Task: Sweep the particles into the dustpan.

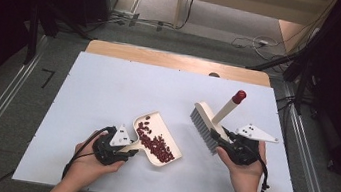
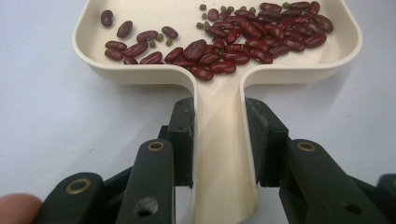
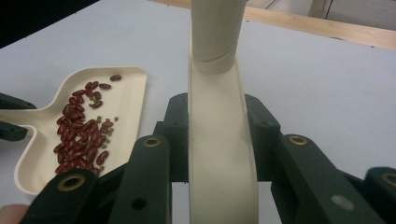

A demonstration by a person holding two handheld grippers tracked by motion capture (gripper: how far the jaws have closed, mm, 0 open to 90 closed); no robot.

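Left gripper [image 1: 123, 149]: clamped on the flat cream handle of the dustpan [image 1: 159, 140], pads tight on both handle edges, as seen close up in the left gripper view [image 2: 219, 140]. Right gripper [image 1: 218, 135]: clamped on the cream body of the brush [image 1: 210, 119], just right of the dustpan and apart from it; jaws pressed on either side of the brush spine in the right gripper view [image 3: 219, 140].

From the high view: dustpan lying on the white tabletop [image 1: 110, 82], mouth pointing away from the person; brush tilted, grey bristles [image 1: 203, 126] toward the dustpan, red-capped handle end [image 1: 239, 96] raised up and away. Both hands [image 1: 91, 163] visible there, along with the wooden table edge [image 1: 178, 61] beyond the dustpan.

From the left gripper view: red kidney beans [image 2: 243, 37] heaped against the dustpan's back wall, with small green beans [image 2: 161, 39] mixed among them, too small to make out from above.

From the right gripper view: dustpan [image 3: 79, 126] off to the left of the brush [image 3: 217, 116], beans [image 3: 84, 130] along its near half; bristles hidden behind the brush body.
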